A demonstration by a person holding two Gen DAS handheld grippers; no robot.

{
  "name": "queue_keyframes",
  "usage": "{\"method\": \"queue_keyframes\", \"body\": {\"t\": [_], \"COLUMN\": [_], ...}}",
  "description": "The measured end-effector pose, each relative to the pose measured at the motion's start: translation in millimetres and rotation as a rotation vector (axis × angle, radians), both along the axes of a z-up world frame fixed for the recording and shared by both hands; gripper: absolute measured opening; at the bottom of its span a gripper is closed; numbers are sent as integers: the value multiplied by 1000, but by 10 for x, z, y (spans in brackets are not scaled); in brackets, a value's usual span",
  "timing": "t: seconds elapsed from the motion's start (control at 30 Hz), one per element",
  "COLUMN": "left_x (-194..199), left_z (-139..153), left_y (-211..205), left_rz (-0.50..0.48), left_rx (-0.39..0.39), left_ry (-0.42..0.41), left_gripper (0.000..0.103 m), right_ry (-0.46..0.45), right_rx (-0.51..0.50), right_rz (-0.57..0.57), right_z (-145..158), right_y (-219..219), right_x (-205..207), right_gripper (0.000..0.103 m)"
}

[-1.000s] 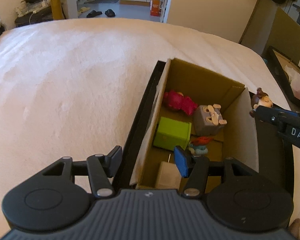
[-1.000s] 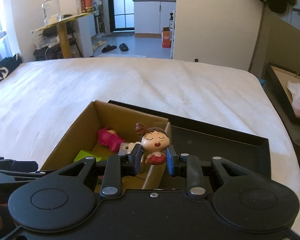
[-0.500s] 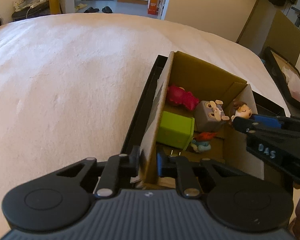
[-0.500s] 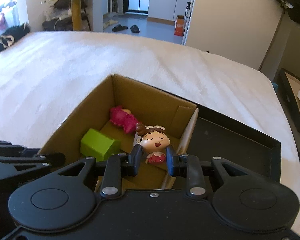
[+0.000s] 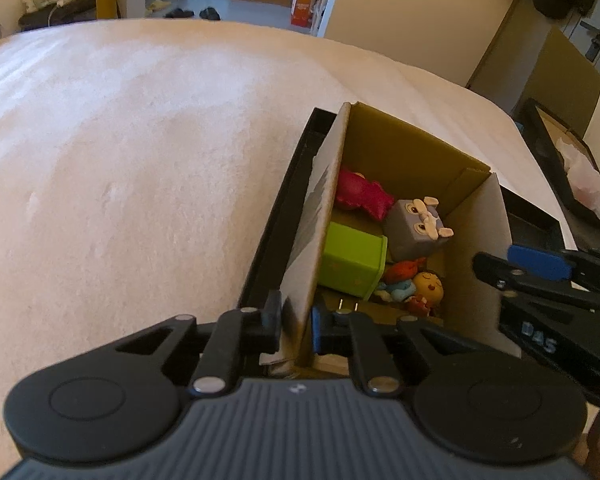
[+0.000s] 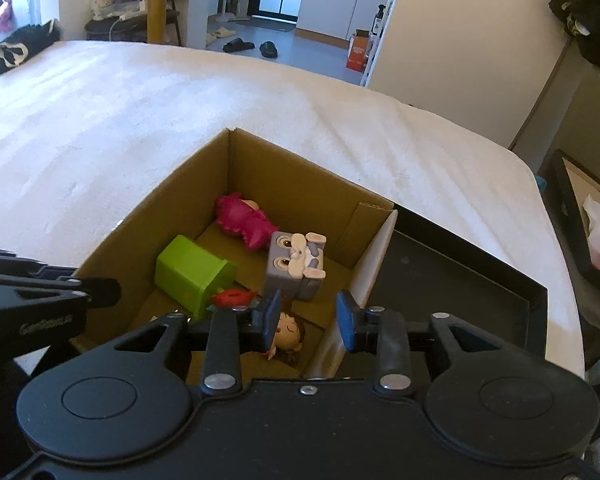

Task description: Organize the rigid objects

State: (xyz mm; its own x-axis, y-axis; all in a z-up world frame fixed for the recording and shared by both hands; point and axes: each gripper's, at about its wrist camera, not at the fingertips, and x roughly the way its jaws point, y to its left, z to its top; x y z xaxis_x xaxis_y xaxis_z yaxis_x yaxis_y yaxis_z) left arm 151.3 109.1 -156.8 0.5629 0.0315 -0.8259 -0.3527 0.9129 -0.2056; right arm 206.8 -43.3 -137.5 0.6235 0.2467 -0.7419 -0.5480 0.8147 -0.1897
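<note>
While clamped on the near wall of the cardboard box (image 5: 416, 160), left view:
Left gripper (image 5: 296, 326): clenched on that wall, one finger outside, one inside; keep firm so box stays put.
Doll (image 5: 428, 286): lying on box floor, near corner, beside green block (image 5: 352, 262).
Right gripper (image 5: 500, 270): above box's right wall, carrying nothing.

Right view:
Right gripper (image 6: 307, 318): jaws just opening, released, nothing pressed between pads.
Doll (image 6: 288, 334): on box floor below left finger, partly hidden; grey cube toy (image 6: 296, 266) and pink figure (image 6: 244, 220) further into box.
Advice: lift straight up clear of box rim, without brushing grey cube toy or doll.
Black tray (image 6: 460, 280): right of box, bare.
</note>
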Motion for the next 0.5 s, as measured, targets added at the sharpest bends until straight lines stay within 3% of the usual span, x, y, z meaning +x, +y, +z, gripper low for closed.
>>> {"method": "queue_keyframes", "body": {"t": [0.1, 0.33, 0.5], "left_x": [-30, -139, -201], "left_z": [64, 364, 616], "left_y": [8, -50, -122], "left_rz": [4, -5, -11], "left_rx": [-4, 26, 38], "left_ry": [-2, -39, -66], "left_gripper": [13, 14, 17], "right_ry": [2, 69, 57], "right_rx": [16, 161, 208], "right_rz": [-15, -86, -123], "right_z": [93, 422, 587], "right_y": [-64, -394, -611], "right_x": [-28, -32, -130], "right_gripper": [32, 32, 35]}}
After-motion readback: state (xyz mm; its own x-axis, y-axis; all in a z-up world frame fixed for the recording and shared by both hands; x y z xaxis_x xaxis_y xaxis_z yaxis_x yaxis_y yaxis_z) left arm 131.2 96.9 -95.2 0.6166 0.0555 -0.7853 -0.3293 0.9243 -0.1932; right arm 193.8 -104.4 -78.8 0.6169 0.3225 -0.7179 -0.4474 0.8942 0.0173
